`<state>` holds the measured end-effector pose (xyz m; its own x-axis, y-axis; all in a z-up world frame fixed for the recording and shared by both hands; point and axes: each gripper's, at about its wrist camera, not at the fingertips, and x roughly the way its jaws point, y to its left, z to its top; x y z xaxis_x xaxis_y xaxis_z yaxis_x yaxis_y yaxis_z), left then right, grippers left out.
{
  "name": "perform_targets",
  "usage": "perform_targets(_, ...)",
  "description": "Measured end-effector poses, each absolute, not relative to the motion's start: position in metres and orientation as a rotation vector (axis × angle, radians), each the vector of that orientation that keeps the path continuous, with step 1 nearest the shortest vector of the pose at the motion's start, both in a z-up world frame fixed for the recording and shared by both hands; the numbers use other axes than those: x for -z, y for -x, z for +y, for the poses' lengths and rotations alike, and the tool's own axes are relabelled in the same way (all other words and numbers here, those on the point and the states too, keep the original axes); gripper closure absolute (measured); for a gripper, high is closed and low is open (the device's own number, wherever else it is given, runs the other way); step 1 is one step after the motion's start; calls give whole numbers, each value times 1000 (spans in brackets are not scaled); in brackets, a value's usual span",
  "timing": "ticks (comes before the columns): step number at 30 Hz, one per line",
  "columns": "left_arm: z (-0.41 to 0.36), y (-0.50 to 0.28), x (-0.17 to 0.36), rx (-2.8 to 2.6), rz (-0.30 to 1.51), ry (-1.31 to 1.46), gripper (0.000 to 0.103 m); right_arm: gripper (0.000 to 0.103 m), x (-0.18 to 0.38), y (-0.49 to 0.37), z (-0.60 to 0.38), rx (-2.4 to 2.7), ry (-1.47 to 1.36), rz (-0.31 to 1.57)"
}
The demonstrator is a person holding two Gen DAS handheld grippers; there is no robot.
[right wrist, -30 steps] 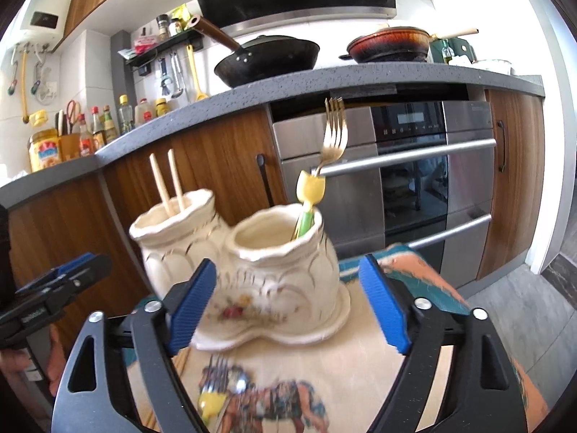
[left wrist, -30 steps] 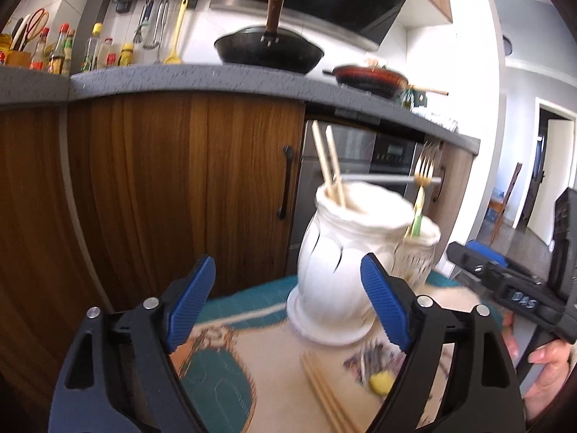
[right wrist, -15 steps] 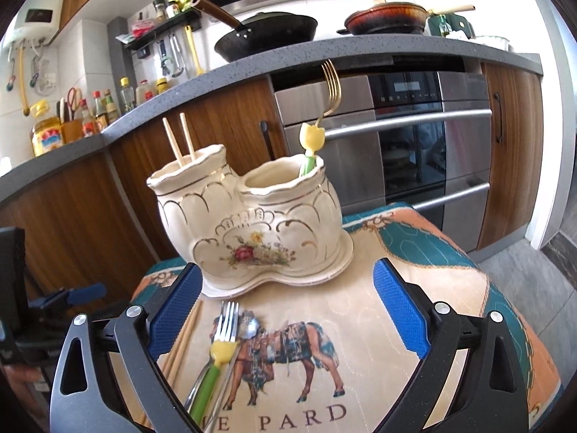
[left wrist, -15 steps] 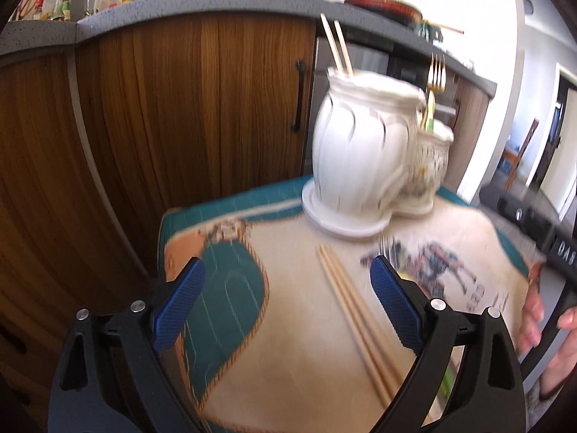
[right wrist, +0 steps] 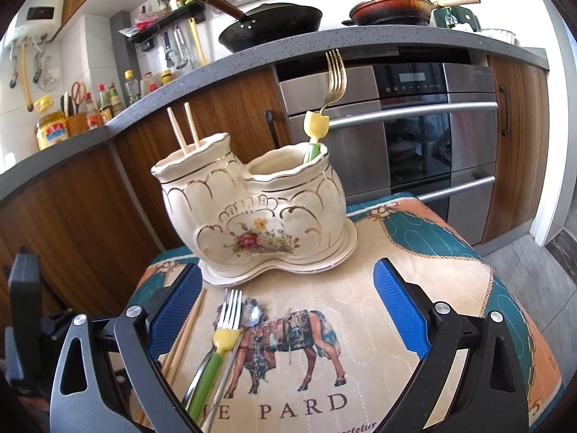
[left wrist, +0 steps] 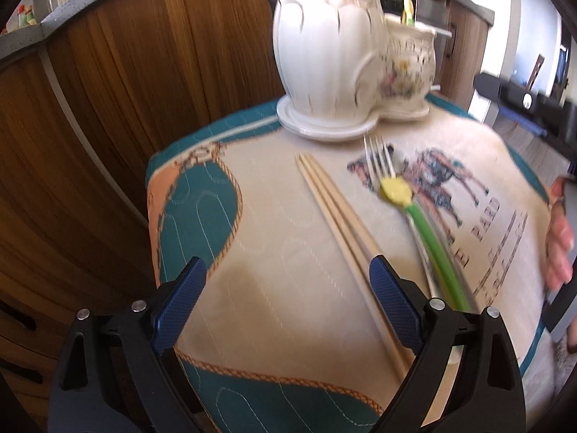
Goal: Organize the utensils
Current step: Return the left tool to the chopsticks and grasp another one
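A cream double ceramic holder (right wrist: 252,213) (left wrist: 331,57) stands at the back of the cloth. Its left pot holds two chopsticks (right wrist: 184,126); its right pot holds a gold fork (right wrist: 330,90) with a yellow-green handle. On the cloth lie a pair of chopsticks (left wrist: 342,223) (right wrist: 182,339), a green-handled fork (left wrist: 407,209) (right wrist: 220,339) and a flower-ended metal utensil (right wrist: 249,314). My left gripper (left wrist: 288,303) is open and empty above the cloth, its right finger near the loose chopsticks. My right gripper (right wrist: 288,310) is open and empty in front of the holder.
The cloth (right wrist: 414,252) with a horse print covers a small table with edges close on all sides. Wooden cabinets (left wrist: 108,90) and an oven (right wrist: 414,137) stand behind. The countertop (right wrist: 324,43) carries pans and bottles. The other hand (left wrist: 559,238) shows at the right.
My left gripper has pulled back and tipped down from the holder to above the loose chopsticks. My right gripper has backed away from the holder, bringing the lying fork into view.
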<state>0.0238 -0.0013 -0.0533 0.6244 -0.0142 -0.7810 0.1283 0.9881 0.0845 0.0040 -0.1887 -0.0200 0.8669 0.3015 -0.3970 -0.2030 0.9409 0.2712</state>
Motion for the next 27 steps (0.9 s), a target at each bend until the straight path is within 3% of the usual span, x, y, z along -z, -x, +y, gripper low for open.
perform_targets(6,-2,-22,56,76,910,-142,19,8,18,-1,-186,-273,-196,441)
perform_targets(10,-8,-24,57,77,923,-165,29,8,18,0,-185,-278,-185,437)
perform_targets(12,-11,-25,55,102,931,-157,41,8,18,0,-187,-279,-184,439)
perform_targets(14,-13,-25,53,135,941,-150,61,8,18,0,-187,-279,-183,441)
perform_targets(16,-16,-26,50,170,953,-143,75,8,18,0,-189,-278,-184,444)
perform_targets(20,-15,-31,49,186,955,-137,94,8,19,0,-188,-280,-170,457)
perform_targets(27,-2,-31,49,163,910,-76,98,8,25,7,-164,-301,-78,541)
